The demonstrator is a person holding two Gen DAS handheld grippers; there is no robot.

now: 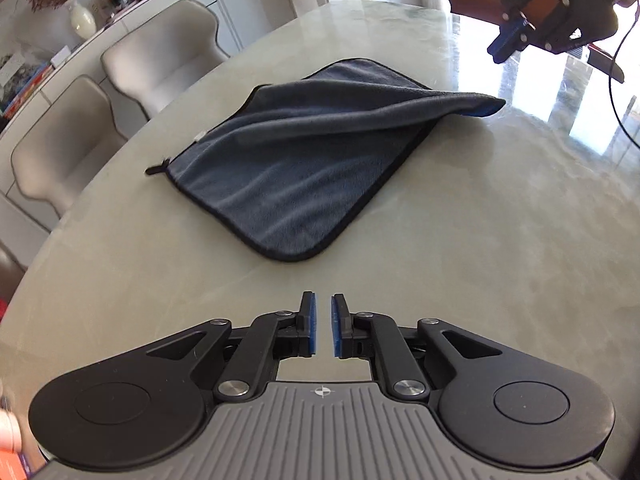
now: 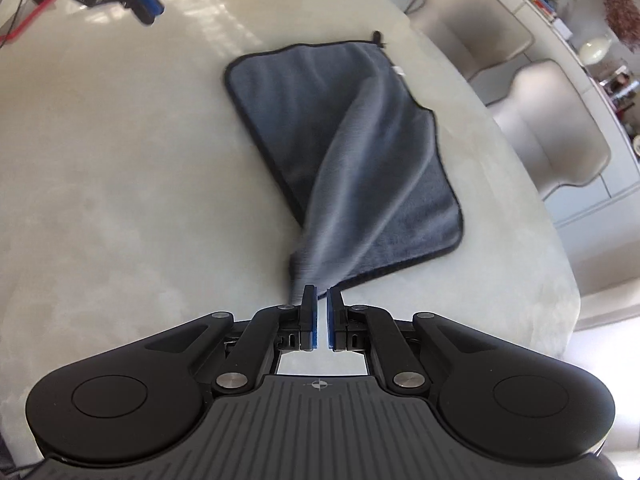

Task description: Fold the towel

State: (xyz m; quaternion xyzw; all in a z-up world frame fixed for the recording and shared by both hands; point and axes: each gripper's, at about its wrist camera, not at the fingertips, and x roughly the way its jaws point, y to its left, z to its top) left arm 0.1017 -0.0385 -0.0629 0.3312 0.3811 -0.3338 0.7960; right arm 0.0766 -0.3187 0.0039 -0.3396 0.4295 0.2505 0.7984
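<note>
Left view alone shows the towel [image 1: 296, 168] corner lifted, both tongs away.

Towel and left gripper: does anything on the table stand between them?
Nothing visible does. Only bare table lies between the left gripper and the near rounded corner of the towel. The right gripper is beyond the towel's far side, outside that path.

Bright daylight, tabletop glare [image 1: 540, 80], fisheye warping
</note>
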